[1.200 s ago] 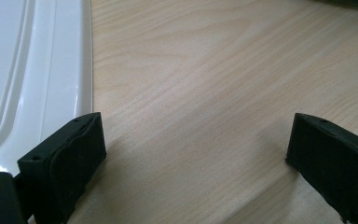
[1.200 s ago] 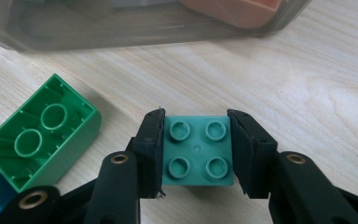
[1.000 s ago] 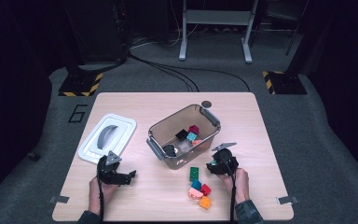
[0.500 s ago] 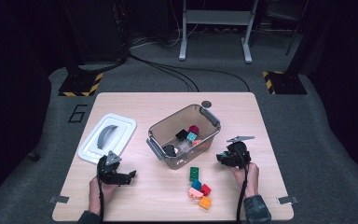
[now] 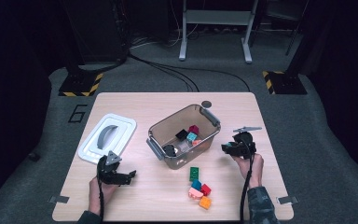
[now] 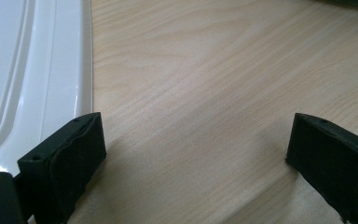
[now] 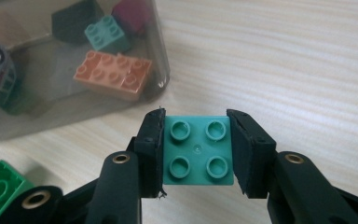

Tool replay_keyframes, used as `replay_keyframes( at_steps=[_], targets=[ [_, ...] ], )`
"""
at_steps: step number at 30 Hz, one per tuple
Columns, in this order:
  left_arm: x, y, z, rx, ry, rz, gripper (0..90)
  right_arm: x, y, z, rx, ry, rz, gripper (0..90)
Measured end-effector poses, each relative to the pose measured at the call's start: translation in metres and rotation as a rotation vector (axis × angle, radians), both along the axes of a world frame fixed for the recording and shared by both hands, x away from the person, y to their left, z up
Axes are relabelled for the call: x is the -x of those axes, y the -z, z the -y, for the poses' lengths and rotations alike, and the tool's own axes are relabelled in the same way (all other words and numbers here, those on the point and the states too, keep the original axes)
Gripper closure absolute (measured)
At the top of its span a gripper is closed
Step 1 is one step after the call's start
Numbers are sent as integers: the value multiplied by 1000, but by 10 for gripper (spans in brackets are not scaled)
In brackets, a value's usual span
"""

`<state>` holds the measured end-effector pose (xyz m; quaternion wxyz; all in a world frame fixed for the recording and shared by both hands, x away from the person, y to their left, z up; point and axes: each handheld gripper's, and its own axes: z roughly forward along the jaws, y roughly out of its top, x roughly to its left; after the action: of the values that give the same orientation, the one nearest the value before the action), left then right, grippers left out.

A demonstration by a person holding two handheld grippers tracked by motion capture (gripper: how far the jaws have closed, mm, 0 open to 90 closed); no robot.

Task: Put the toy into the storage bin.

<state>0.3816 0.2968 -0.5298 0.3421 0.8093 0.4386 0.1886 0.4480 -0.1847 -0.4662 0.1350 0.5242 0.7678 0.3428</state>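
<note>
Now your right gripper [image 7: 196,151] is clamped on the teal brick [image 7: 197,151], lifted off the pile [image 5: 199,190] and swung out right of the bin [image 5: 154,135]. Drop-in comes next. Left gripper [image 6: 193,154] idles open by the lid [image 6: 32,79].

Wooden table [image 5: 270,112] — bin [image 5: 161,128], lid [image 5: 123,123] (white), loose bricks [image 5: 199,187]

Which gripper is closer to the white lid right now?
Left. The left gripper sits just beside the white lid; the right gripper is across the table, beyond the bin.
</note>
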Motion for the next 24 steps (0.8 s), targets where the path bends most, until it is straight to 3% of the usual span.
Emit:
replay_keyframes(
  at_steps=[10, 15, 24],
  targets=[
    [0, 0, 0, 1, 0, -1, 42, -18, -13, 3, 17, 12, 23, 588],
    [0, 0, 0, 2, -1, -1, 42, -27, -22, 2, 21, 44, 29, 588],
    [0, 0, 0, 2, 0, -1, 42, -40, -47, 6, 41, 67, 81, 588]
  ],
)
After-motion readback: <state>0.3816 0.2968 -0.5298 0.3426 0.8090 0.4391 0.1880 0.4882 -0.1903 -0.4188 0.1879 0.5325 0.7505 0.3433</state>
